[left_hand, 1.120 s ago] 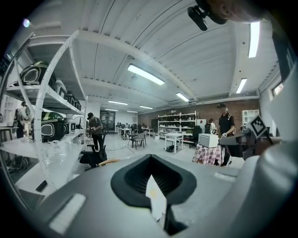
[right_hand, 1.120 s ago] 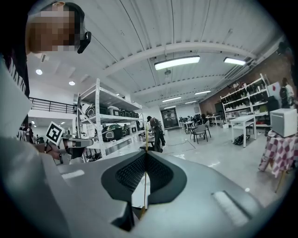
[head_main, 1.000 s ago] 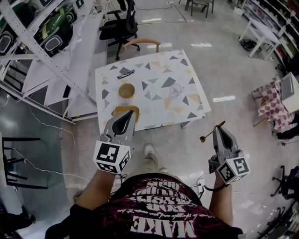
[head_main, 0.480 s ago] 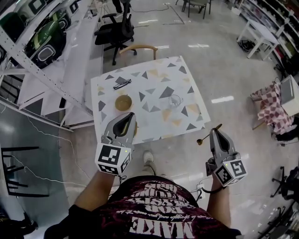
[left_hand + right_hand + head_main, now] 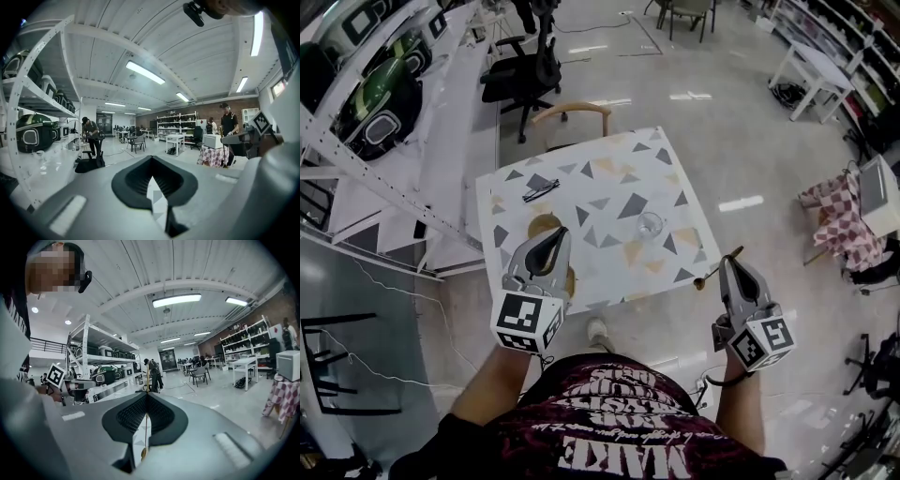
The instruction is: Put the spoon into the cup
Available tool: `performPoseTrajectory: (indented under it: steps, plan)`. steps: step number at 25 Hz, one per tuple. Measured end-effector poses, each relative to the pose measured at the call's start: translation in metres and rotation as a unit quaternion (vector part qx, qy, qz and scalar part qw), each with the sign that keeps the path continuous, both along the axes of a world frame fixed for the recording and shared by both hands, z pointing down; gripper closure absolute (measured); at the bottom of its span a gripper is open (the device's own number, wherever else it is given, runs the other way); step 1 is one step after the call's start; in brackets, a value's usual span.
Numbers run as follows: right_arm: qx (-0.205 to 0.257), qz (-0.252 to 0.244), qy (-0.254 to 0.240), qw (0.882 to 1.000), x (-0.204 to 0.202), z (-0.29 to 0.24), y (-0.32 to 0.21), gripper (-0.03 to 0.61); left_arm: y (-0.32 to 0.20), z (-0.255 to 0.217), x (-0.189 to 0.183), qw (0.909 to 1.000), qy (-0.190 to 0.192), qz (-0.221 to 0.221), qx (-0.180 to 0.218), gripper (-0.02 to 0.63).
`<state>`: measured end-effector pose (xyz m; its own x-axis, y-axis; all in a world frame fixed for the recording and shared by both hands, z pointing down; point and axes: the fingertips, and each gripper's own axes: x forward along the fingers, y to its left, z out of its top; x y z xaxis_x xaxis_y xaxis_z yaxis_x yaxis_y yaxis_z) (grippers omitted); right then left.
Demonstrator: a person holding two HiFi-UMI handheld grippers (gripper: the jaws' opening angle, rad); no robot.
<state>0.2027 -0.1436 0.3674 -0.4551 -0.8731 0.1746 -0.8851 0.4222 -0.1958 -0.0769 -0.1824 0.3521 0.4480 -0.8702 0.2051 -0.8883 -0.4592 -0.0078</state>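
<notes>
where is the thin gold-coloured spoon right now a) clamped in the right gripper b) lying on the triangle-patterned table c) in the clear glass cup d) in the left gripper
a: the thin gold-coloured spoon sticks out of the shut right gripper, apart from the clear glass cup.

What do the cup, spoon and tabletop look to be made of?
Cup: clear, the table pattern shows through it; glass or clear plastic, can't tell which.
Spoon: thin and golden-brown, with a slim stem in the right gripper view; probably brass-toned metal, possibly wood.
Tabletop: flat and white with grey and tan triangles, no strong glare; looks like printed laminate or a cloth cover, unclear which.
</notes>
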Motion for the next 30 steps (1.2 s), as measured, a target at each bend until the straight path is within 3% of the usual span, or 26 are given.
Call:
performPoseTrajectory:
  steps: [10,18,30]
  plan:
    - [0.025,0.012,0.038,0.999,-0.025,-0.031,-0.033,0.548,-0.048,-0.008,-0.016,0.9990,0.026,0.032,0.018,0.614]
    - [0.021,0.024,0.049,0.998,-0.032,-0.038,-0.043,0.548,-0.056,0.013,-0.010,0.9973,0.043,0.059,-0.009,0.614]
    - [0.005,-0.008,0.041,0.999,-0.055,-0.022,-0.062,0.548,-0.066,0.023,-0.030,0.9984,0.045,0.029,-0.018,0.614]
